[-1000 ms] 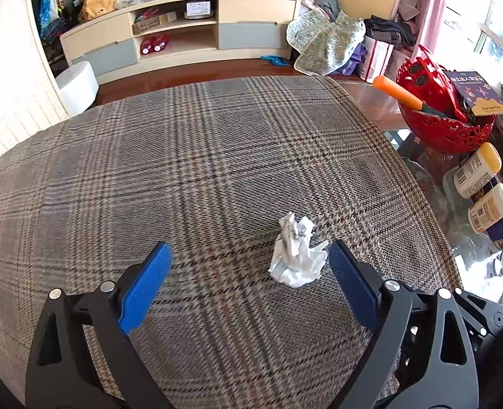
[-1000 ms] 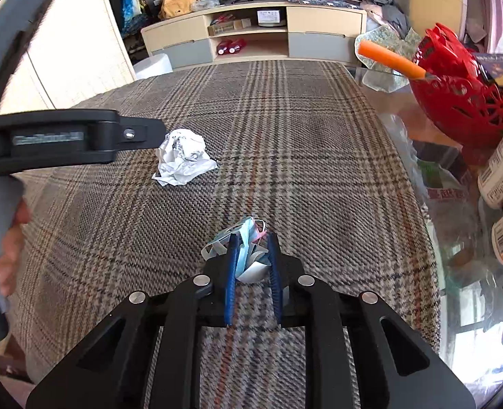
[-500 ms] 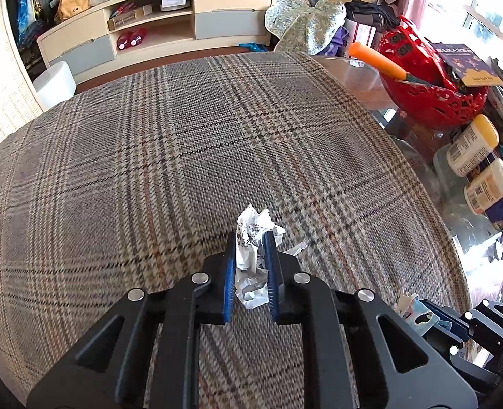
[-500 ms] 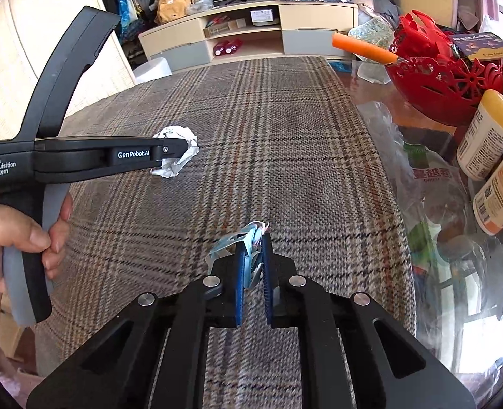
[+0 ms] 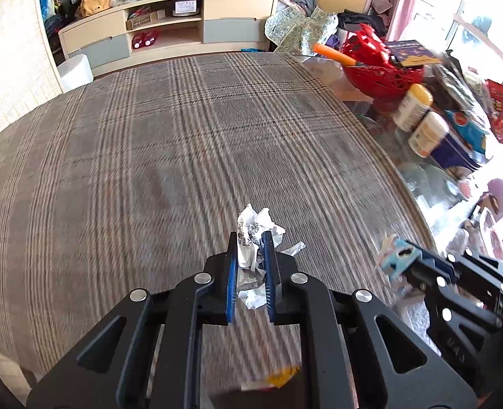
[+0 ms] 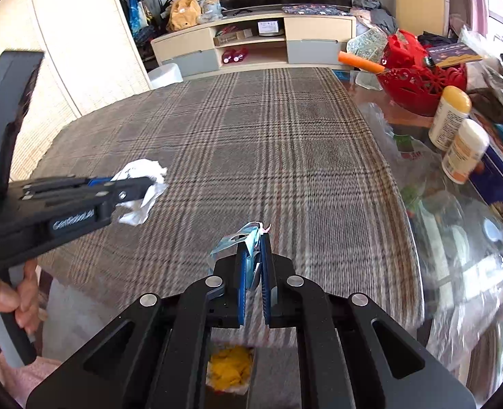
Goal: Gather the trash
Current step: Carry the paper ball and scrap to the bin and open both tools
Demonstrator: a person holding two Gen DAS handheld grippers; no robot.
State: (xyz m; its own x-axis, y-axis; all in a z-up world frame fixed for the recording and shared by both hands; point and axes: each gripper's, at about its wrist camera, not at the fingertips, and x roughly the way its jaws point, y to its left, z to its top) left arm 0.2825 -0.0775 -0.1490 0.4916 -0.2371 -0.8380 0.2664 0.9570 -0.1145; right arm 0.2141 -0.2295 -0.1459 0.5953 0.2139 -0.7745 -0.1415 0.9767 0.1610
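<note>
The left gripper (image 5: 249, 238) is closed on a crumpled white paper (image 5: 254, 235), its blue pads pressed against both sides of the wad, which sticks out above the fingertips and hangs below them. From the right wrist view the same paper (image 6: 142, 187) shows at the tip of the left gripper (image 6: 138, 187), held over the near left part of the plaid tablecloth (image 6: 251, 143); whether it touches the cloth I cannot tell.

The right gripper (image 6: 253, 242) is clamped on a thin light-blue wrapper (image 6: 241, 238), which pokes out to the left between the pads. In the left wrist view the right gripper (image 5: 411, 266) appears at the lower right with the wrapper (image 5: 396, 259) at its tip, near the right edge of the tablecloth (image 5: 183, 136).

A hand (image 6: 2, 303) grips the handle of the left gripper at the left edge of the right wrist view.

To the right of the cloth, on a glass tabletop (image 6: 439, 211), stand a red basket (image 6: 422, 81) with an orange-handled tool (image 6: 360, 61) sticking out of it, and two bottles (image 6: 456, 133) beside each other. Below the right gripper's body something yellow (image 6: 231, 368) lies in a container, partly hidden
</note>
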